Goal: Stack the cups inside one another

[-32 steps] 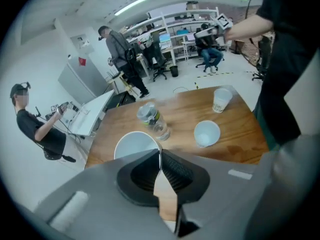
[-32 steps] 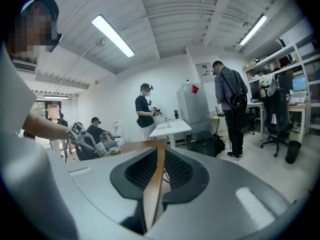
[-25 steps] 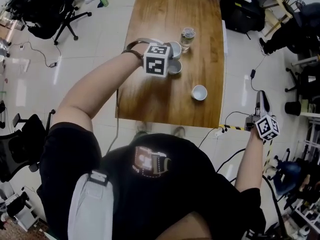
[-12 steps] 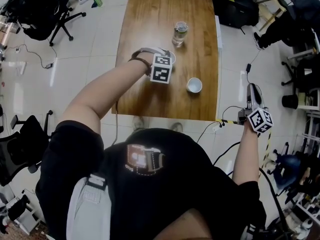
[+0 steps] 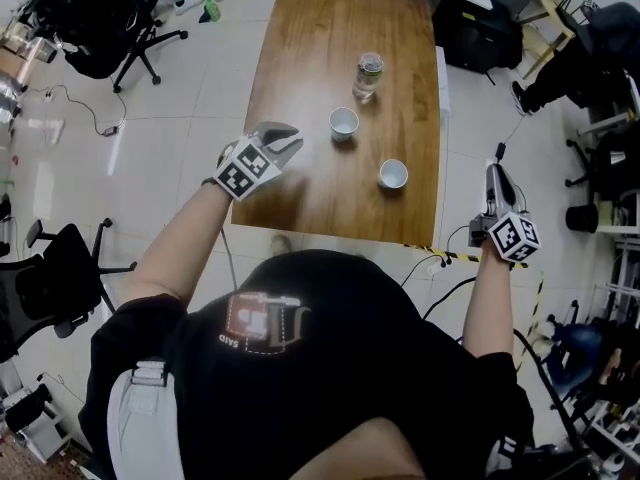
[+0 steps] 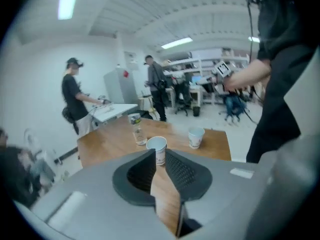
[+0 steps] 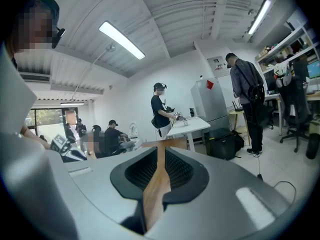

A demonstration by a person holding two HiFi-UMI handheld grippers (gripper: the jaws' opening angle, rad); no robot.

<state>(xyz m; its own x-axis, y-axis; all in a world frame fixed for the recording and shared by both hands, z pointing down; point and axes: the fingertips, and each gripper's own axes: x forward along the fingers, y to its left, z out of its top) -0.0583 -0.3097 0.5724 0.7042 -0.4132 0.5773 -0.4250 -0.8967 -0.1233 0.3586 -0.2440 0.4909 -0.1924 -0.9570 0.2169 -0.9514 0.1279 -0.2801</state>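
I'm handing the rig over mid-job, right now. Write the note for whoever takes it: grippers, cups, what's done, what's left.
Left gripper: jaws slightly apart and just been closing, nothing between them; it hangs over the left edge of the table, facing the cups.
Right gripper: narrow gap between the jaws, empty, off the table's right side.
Cups: middle cup upright near the bottle; right cup upright, closer to the right edge, apart from it.
Done: unclear whether the middle cup already holds another.
Left: nest the right cup and the middle cup together.
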